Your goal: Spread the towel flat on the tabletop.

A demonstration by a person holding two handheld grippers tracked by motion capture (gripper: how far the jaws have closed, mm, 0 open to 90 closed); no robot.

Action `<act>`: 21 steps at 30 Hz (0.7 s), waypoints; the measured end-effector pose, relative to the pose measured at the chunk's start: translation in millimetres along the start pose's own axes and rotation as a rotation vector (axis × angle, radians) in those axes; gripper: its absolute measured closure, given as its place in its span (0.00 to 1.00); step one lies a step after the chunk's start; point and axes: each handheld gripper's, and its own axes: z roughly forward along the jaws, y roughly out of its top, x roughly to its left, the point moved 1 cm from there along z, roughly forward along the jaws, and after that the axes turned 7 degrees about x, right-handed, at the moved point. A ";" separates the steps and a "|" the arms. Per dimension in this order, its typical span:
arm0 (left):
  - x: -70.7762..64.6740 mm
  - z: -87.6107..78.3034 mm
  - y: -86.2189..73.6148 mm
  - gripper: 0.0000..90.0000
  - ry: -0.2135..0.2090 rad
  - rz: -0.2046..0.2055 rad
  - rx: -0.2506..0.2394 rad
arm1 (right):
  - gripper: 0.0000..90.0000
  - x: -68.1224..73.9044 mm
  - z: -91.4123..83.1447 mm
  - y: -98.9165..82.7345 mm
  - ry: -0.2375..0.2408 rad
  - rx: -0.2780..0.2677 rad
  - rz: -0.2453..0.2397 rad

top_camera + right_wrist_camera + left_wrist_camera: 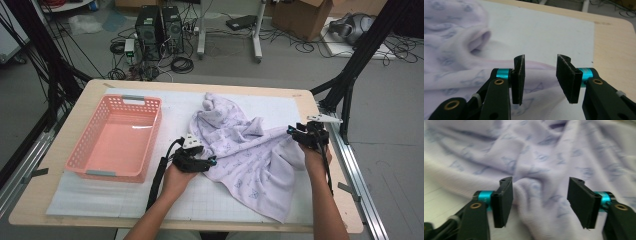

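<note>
Pink basket [116, 137] (left), PC towers [160, 27]

Black tongs [540, 202], teal collars, brass screws; bare forearms, no sleeves.

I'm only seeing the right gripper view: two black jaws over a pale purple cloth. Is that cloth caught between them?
Observer: Not that I can see. The right gripper stands open above the cloth near its right-hand corner, seen from the high view.
Operator: What is the other hand doing?
Observer: The left gripper is at the cloth's left edge, jaws apart, with a fold of fabric bulging between them, not pinched.
Operator: Anything else on the table?
Observer: A pink basket with nothing in it sits left of the cloth, apart from it.
</note>
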 end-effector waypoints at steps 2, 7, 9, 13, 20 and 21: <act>3.1 3.4 -0.9 0.37 0.020 -0.032 0.020 | 0.65 6.2 -6.0 -4.2 0.026 -0.010 -0.034; 1.3 11.8 -2.2 0.34 0.042 0.001 0.076 | 0.65 14.0 -19.6 -20.1 0.066 -0.016 -0.072; -3.9 13.8 -1.0 0.37 0.097 0.072 0.096 | 0.65 14.3 -22.4 -27.5 0.086 -0.020 -0.060; -16.4 16.9 1.9 0.74 0.061 0.113 0.084 | 0.65 14.9 -22.8 -39.4 0.108 -0.021 -0.060; 10.9 16.9 10.9 0.91 0.113 -0.036 0.026 | 0.65 17.7 -30.4 -41.1 0.137 -0.035 -0.073; 16.0 15.6 12.7 0.91 0.126 -0.065 0.002 | 0.65 17.8 -30.4 -41.7 0.135 -0.032 -0.083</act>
